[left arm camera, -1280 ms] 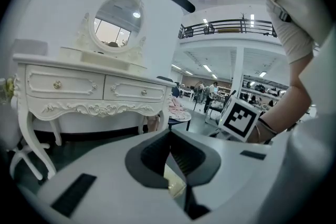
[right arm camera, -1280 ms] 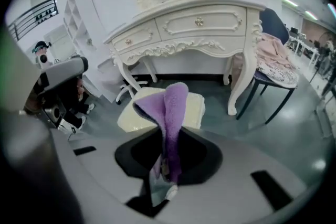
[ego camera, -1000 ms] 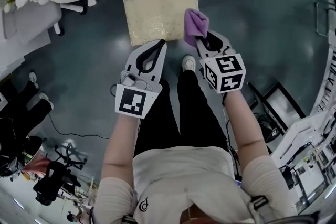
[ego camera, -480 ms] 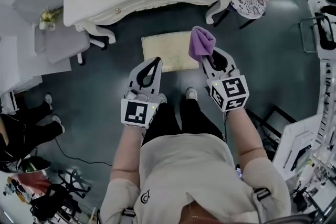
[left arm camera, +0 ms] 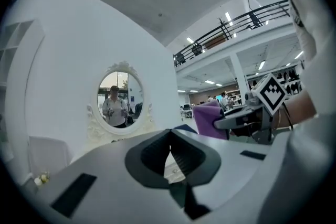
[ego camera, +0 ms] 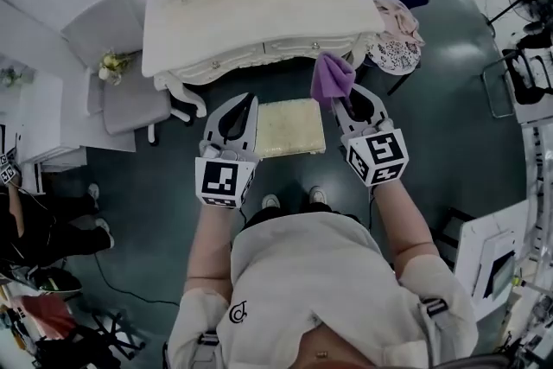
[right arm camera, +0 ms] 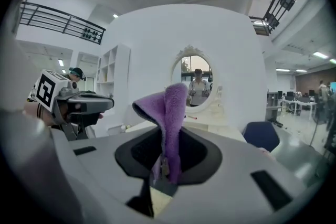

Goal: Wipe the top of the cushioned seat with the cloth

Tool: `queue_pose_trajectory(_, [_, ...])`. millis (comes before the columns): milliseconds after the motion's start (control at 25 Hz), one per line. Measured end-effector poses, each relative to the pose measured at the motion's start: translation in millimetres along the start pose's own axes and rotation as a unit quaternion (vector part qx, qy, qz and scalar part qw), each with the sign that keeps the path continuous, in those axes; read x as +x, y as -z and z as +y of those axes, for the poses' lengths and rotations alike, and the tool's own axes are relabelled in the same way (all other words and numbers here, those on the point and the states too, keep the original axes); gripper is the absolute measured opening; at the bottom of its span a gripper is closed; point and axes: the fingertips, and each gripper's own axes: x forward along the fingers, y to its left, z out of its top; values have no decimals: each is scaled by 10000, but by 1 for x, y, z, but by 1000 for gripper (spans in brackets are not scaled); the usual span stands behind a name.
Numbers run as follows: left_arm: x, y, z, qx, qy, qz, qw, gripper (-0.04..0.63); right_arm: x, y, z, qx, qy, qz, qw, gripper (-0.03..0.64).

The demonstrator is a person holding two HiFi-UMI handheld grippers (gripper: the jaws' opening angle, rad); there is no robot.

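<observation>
Below your head camera, the cushioned seat (ego camera: pixel 289 127) sits on the floor just in front of the white dressing table (ego camera: pixel 259 13), with your 2 grippers held above it, 1 to each side. Your right gripper (ego camera: pixel 344 96) carries the purple cloth (ego camera: pixel 332 75), which sticks out past the jaw tips; your left gripper (ego camera: pixel 244 102) hangs over the seat's left edge. Along the left gripper's own view, its 2 jaws meet tip to tip with nothing between them. Along the right gripper's view, the jaws are pinched on the cloth's lower end while the rest stands up in a loose fold. To wipe well, lower the right gripper until that free fold lies flat on the cushion, then sweep edge to edge in overlapping passes, keeping the jaw tips off the fabric
</observation>
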Motion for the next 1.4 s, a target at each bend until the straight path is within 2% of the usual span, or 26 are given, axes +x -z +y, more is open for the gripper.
queue_pose_trajectory(160, [-11,-39,6,-89,-119,-371,9992,14,-14,-34,3,-71,-13,-400,9992,81])
queue_pose_trajectory(360, [-22,-72,11,278,-221,-546,9979,14,-23,-61,9,-202,-103,-854,9961,80])
queue_pose_trajectory(520, [-28,-88,12,395,-208,-694,9966,14,-26,-77,12,-242,-110,-1104,9935,78])
queue_pose_trajectory(760, [-24,-83,7,480,-113,-591,9970,14,-22,-80,9,-241,-68,-1148,9931,75])
queue_pose_trajectory(920, [-22,-81,4,516,-83,-519,9973,14,-18,-78,10,-186,-216,-1131,9932,74])
queue_pose_trajectory(1400, [-27,-69,1,377,-135,-472,9981,14,-18,-72,19,-395,-313,-1122,9924,74])
